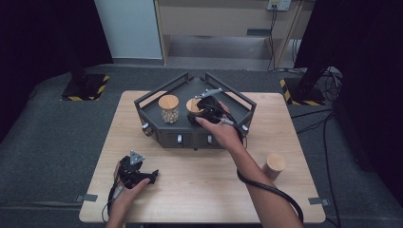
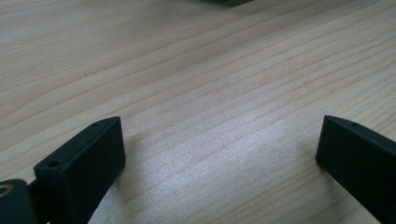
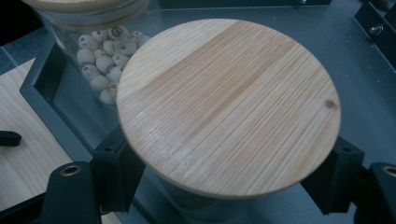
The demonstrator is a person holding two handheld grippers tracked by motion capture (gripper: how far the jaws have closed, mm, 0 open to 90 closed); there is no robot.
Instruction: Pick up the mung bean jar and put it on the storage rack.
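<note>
A glass jar with a round wooden lid (image 3: pixel 229 102) stands in the dark tray (image 1: pixel 190 138) at the back of the table. My right gripper (image 3: pixel 229 161) is shut on it, one jaw at each side of the glass just under the lid. From above, that gripper (image 1: pixel 198 114) covers most of the jar (image 1: pixel 192 104). A second lidded jar (image 1: pixel 168 108) with pale round nuts stands just left of it (image 3: pixel 100 60). My left gripper (image 1: pixel 153 176) lies on the wood near the front left. It stands open (image 2: pixel 219 144) with nothing between its jaws.
A third jar with a wooden lid (image 1: pixel 275 165) stands on the table at the front right, beside my right forearm. The tray has raised dark walls (image 3: pixel 42 88) and small knobs along its front. A cable (image 1: pixel 271 190) trails from the right gripper.
</note>
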